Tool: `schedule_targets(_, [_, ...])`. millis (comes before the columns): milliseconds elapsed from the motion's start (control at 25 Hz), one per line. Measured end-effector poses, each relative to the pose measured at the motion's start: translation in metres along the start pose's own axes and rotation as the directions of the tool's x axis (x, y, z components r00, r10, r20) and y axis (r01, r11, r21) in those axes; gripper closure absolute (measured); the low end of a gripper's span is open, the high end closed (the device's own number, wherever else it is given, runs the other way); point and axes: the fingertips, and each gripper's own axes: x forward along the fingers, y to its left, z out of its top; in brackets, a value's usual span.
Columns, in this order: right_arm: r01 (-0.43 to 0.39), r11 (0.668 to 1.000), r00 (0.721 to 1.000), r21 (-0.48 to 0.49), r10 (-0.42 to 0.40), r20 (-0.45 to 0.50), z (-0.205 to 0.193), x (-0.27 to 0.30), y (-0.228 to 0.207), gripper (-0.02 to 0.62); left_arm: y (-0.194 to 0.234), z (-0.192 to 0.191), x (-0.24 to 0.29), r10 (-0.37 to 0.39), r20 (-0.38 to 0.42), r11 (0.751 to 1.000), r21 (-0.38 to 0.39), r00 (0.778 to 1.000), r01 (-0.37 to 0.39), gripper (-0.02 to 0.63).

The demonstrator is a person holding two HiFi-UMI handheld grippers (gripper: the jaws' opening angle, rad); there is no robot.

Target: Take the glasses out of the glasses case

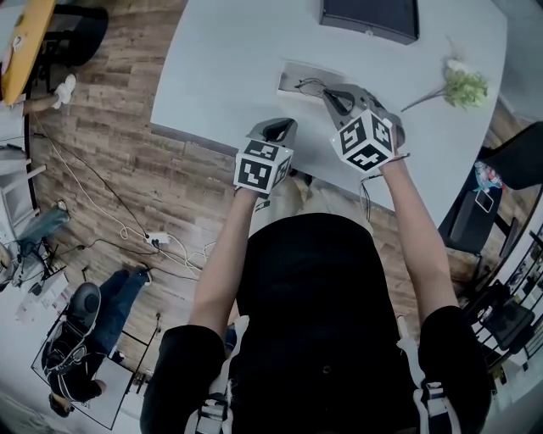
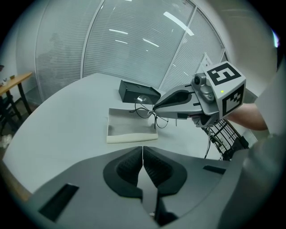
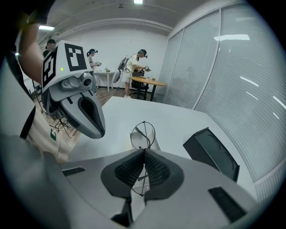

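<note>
The big pale worktop (image 1: 229, 59) fills most of the scene, and the person stands at its near edge with a tool in each hand. A dark box (image 1: 369, 17) sits at the far side of the worktop, apart from the other things. In front of it lies the glasses case (image 2: 129, 129), a pale flat tray that is open and looks empty inside. The left tongs (image 2: 143, 150) are closed with nothing between them, and they hang in the air near the person, beside the other tool. The right tongs (image 3: 144, 154) are closed as well, but they pinch something thin. That thing is the glasses (image 3: 143, 134), held by the wire frame, with one round lens sticking out past the tips. The glasses hang in the air over the far edge of the case, and in the left gripper view they do not seem to touch it. So the main part of the job looks done, because the glasses are out of the case and in a firm pinch. What is left seems small: carry them clear of the case, lay them on a bare bit of the worktop, and let go. The frame is thin, so a gentle touch would be wise.
</note>
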Motion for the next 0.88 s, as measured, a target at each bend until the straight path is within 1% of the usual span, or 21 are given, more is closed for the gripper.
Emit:
schedule_targets(240, [0.042,0.999,0.997,0.007,-0.042,0.069,-0.003,-0.044,0.007,0.571,-0.030,-0.004,-0.009,0.021,0.026,1.000,-0.001,0.999,-0.021,0.581])
schedule_targets(360, [0.050,0.999,0.994,0.019,-0.052,0.098,-0.011,-0.065,0.014,0.571,-0.048,-0.008,-0.012,0.029,0.040,1.000,-0.003,0.999,-0.029,0.581])
schedule_targets(560, [0.064,0.995,0.986,0.071,-0.074,0.149,-0.028,-0.097,0.020,0.571,-0.071,-0.010,-0.016,0.043,0.070,0.999,0.001,0.997,-0.043,0.581])
schedule_targets(720, [0.061,0.987,0.976,0.145,-0.090,0.200,-0.032,-0.119,0.022,0.571,-0.082,-0.006,-0.026,0.051,0.101,0.999,0.000,0.994,-0.051,0.581])
schedule_targets(880, [0.061,0.976,0.959,0.210,-0.116,0.260,-0.031,-0.144,0.020,0.572,-0.094,0.009,-0.039,0.058,0.162,0.998,0.005,0.985,-0.060,0.581])
